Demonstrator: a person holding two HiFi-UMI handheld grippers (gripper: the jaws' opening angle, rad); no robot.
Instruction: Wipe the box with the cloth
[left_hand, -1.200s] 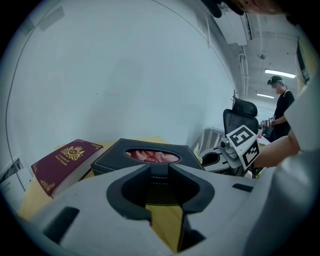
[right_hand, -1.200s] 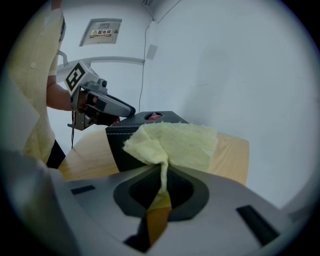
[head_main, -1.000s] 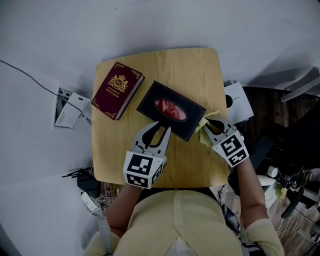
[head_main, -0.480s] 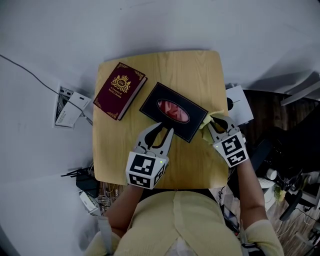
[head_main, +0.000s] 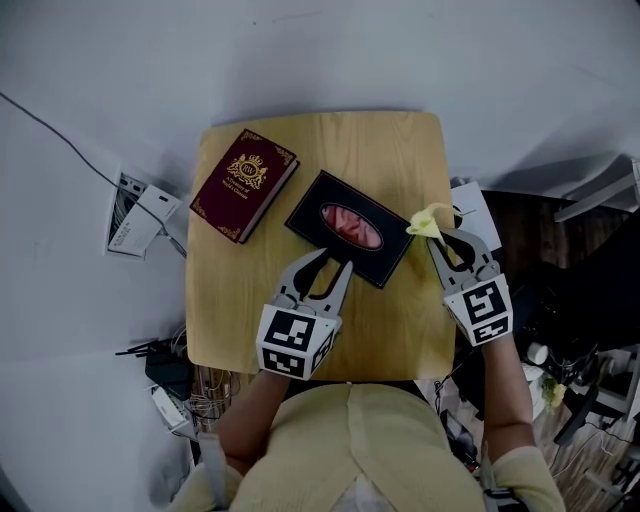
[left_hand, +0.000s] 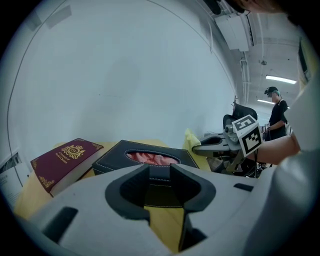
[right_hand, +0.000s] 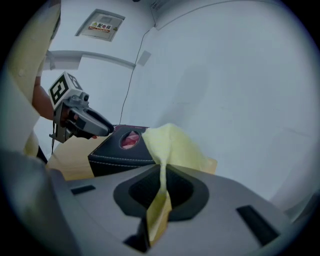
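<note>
- Right gripper (head_main: 445, 238) is pinching the cloth (head_main: 427, 220) beside the box (head_main: 312, 212); wiping hasn't begun.
- Left gripper (head_main: 332, 262), jaws just opening, is holding nothing between them.
- Next: lowering the cloth onto the box.

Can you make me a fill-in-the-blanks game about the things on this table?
1. The cloth pinched in the right hand-held gripper is ____.
2. In the head view, the book lies to the ____ of the box.
3. The box's oval opening is on its ____ side.

Missing words: yellow; left; top.
</note>
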